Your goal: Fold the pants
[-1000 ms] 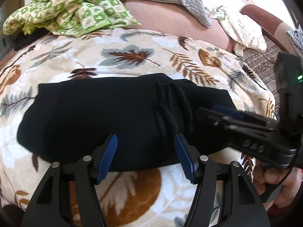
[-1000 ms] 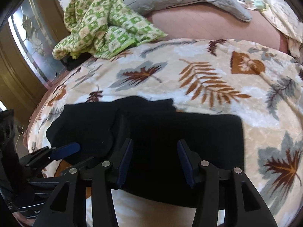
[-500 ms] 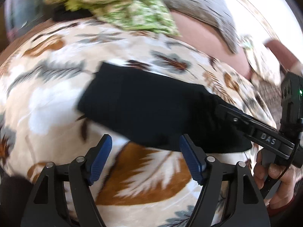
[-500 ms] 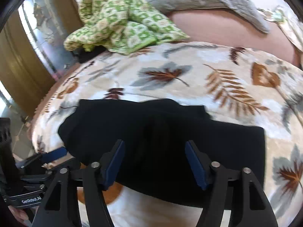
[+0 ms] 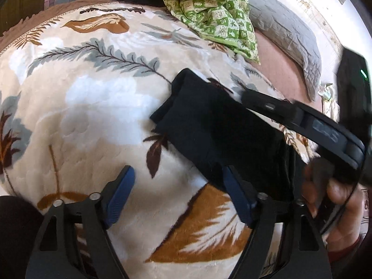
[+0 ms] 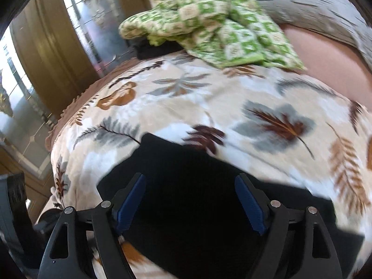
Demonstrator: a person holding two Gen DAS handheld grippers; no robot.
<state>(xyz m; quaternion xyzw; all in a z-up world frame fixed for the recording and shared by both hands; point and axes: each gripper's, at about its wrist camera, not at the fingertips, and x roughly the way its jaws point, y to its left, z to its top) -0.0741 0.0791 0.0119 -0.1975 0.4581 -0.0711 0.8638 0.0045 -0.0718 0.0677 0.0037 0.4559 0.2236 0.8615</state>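
Two open grippers over folded pants [image 5: 223, 134]

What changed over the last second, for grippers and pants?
The left gripper swung off to the left: a second ago its open jaws framed the near edge of the black pants; now only its right finger overlaps them. The right gripper drew in closer over the pants. Nothing was gripped or released; both stayed open. The pants stayed folded on the leaf-print blanket, the green checked cloth behind.

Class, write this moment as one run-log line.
left gripper: open, empty | right gripper: open, empty | black pants: folded, flat on leaf-print blanket
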